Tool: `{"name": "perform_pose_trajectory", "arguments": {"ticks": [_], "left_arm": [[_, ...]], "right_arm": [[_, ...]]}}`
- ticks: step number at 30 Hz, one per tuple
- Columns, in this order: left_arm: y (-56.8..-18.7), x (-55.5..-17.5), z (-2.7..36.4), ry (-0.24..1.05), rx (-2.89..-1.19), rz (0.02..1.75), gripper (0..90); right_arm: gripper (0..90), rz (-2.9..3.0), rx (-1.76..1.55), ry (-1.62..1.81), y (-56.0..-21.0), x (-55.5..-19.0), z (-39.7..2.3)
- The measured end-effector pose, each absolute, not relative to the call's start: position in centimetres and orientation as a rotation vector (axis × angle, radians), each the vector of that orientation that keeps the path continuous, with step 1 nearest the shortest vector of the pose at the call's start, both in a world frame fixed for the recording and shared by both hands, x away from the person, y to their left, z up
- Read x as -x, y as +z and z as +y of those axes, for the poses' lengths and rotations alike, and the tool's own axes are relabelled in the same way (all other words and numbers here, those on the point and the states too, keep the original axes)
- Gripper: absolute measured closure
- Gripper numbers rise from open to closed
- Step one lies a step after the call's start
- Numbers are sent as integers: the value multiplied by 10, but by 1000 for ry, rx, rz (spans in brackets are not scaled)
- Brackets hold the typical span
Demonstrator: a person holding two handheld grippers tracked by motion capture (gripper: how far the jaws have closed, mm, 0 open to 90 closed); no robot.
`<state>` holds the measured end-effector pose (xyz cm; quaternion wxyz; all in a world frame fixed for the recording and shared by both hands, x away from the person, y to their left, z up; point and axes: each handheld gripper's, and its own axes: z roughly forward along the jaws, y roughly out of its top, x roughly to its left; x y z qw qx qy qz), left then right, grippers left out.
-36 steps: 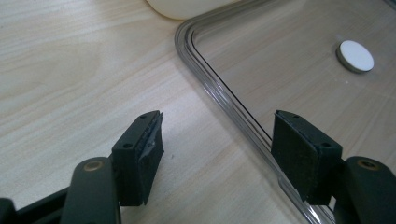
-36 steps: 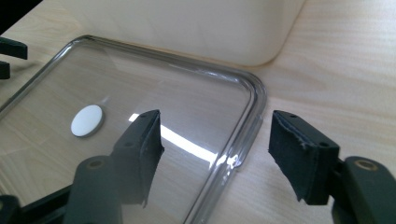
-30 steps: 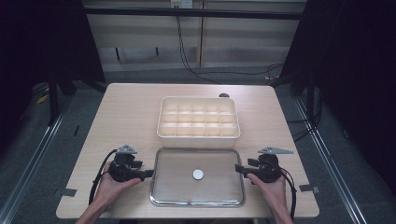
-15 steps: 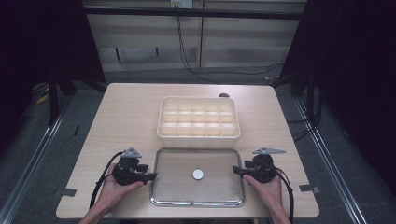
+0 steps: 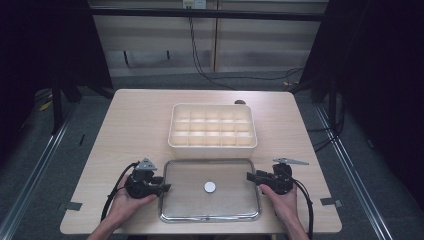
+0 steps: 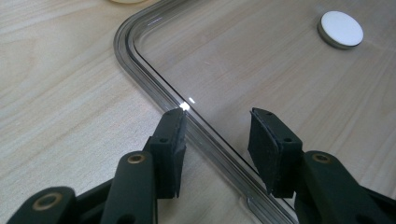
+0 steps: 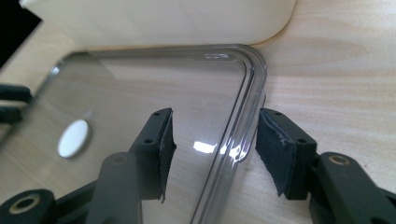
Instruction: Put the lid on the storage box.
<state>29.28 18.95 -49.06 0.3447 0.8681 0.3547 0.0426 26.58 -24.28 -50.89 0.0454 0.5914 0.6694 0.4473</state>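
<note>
A clear rectangular lid [image 5: 175, 205] lies flat on the table near the front edge, with a white disc [image 5: 210, 187] on its middle. My left gripper [image 6: 217, 135] straddles the lid's left rim [image 6: 154, 79]. Its jaws have just been closing, and a gap remains on both sides of the rim. My right gripper [image 7: 215, 144] straddles the right rim [image 7: 247, 98] the same way, also just closing, and its left pad [image 7: 163, 140] is clear of the plastic. In the high view the left gripper [image 5: 162, 189] and the right gripper [image 5: 250, 176] face each other across the lid.
A cream compartment box [image 5: 213, 125] stands just behind the lid, and its wall [image 7: 154, 18] is close to the lid's far corner. The wooden table [image 5: 130, 125] has bare room left and right. A cable trails from each gripper toward the front edge.
Both grippers stay at the lid's two sides with hardly any shift. Their jaws look narrower around the rims than before. The lid and disc have not moved.
</note>
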Motion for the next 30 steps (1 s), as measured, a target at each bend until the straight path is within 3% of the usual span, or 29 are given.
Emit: {"name": "perform_pose_trajectory", "arguments": {"ticks": [6,18,30], "left_arm": [[-491,-293,189,106,-2237,938,570],[-491,-294,189,107,-2234,946,572],[-491,-293,189,103,-2228,950,575]], "right_arm": [[477,2011,-1878,1433,-511,-266,-248],[576,1994,-2008,1550,-516,-266,-258],[548,2126,-1999,1557,-513,-264,-256]]}}
